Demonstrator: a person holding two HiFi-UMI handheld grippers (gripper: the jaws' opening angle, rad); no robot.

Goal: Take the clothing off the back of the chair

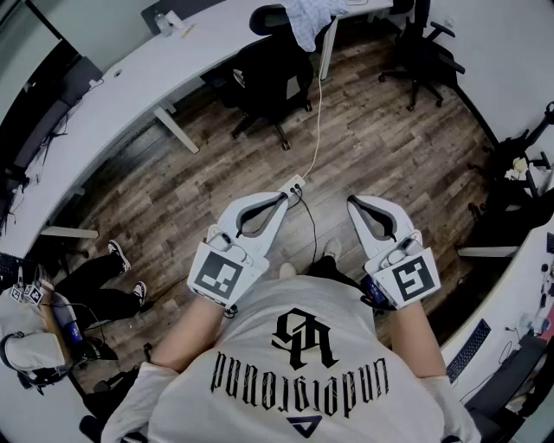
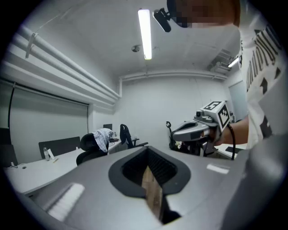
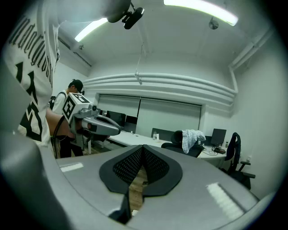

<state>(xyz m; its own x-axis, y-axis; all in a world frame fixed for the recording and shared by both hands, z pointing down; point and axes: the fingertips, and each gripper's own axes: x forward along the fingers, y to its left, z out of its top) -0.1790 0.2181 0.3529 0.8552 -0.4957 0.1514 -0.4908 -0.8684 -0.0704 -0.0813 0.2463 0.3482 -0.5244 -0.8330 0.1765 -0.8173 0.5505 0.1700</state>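
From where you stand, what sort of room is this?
Most likely an office. A long white desk curves along the wall, a black swivel chair with light clothing draped over its back stands at it, and a keyboard lies on another desk at the right.

A brown plank floor carries everything. A white power strip lies flat on it. A white cable runs from the power strip toward a long white desk, whose legs stand beyond and to the left of the power strip. A black office chair stands on its wheels beyond the power strip, and a second chair stands farther off to the right. Left of the power strip, a seated person's shoes rest on the boards.
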